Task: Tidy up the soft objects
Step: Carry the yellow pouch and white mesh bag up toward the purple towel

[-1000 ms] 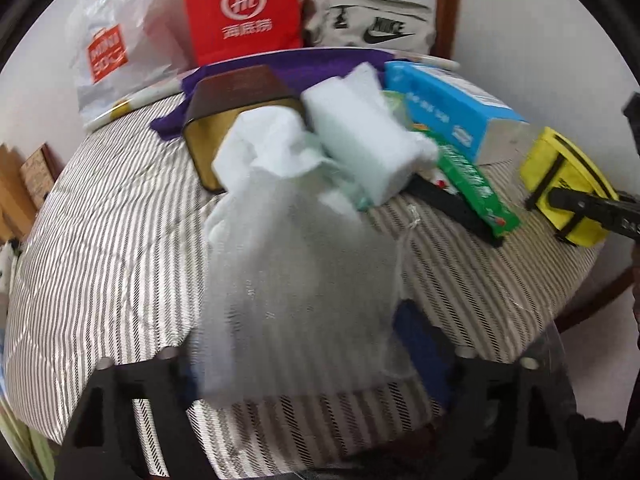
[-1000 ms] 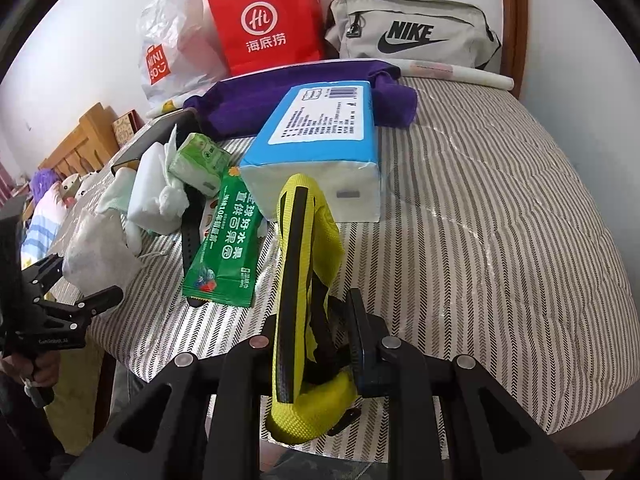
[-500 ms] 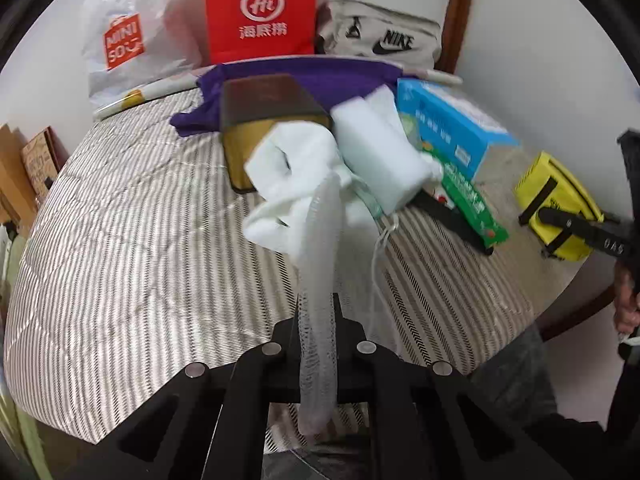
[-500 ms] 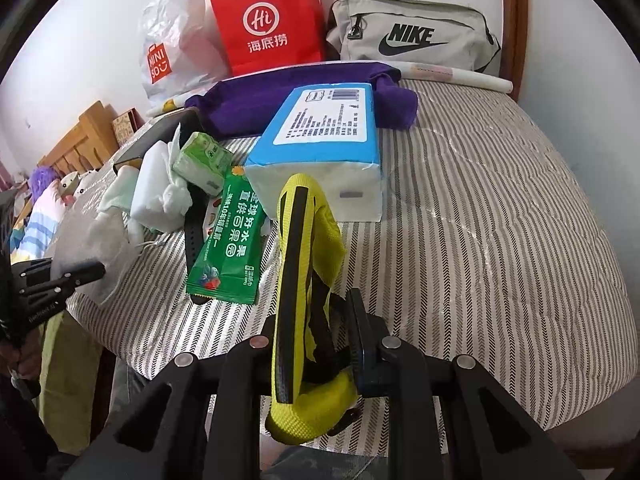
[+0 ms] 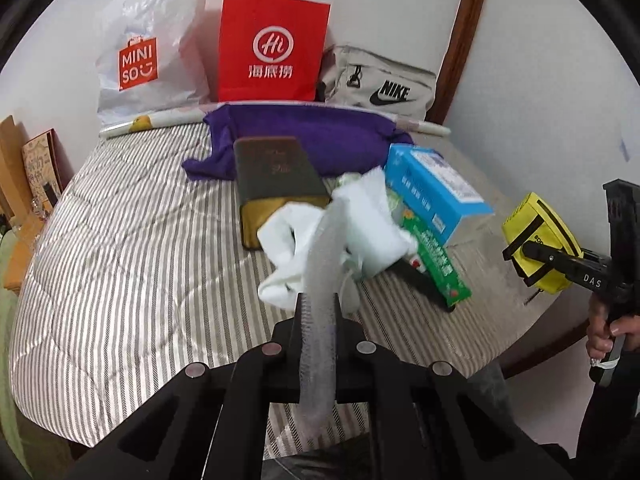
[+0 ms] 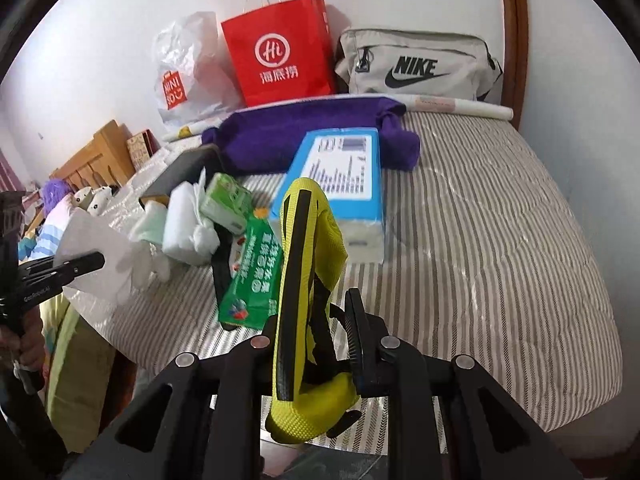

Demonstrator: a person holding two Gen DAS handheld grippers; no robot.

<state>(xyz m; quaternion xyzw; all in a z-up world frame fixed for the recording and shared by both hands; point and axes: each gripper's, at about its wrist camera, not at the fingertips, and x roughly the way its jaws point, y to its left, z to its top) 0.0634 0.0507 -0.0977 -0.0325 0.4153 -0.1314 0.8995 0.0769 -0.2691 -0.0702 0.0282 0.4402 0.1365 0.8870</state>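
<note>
A white mesh bag (image 5: 320,300) hangs pinched between the jaws of my left gripper (image 5: 318,314), lifted above the striped bed (image 5: 120,260). In the right wrist view the same bag (image 6: 112,256) shows at the far left in that gripper (image 6: 86,262). My right gripper (image 6: 320,320) is shut on a yellow pouch with black stripes (image 6: 308,232), held upright over the bed's near edge. From the left wrist view the pouch (image 5: 536,228) is at the far right. White cloths (image 5: 372,232) lie piled in the middle of the bed.
Around the cloths lie a blue tissue box (image 5: 432,192), a green packet (image 5: 436,264), a brown-and-gold box (image 5: 276,176) and a purple towel (image 5: 304,136). A Miniso bag (image 5: 148,52), a red paper bag (image 5: 272,52) and a grey Nike bag (image 5: 380,84) lean on the wall.
My left gripper closed on the mesh bag, bunching it into a strip, and lifted it. My right gripper rose a little with the yellow pouch.
</note>
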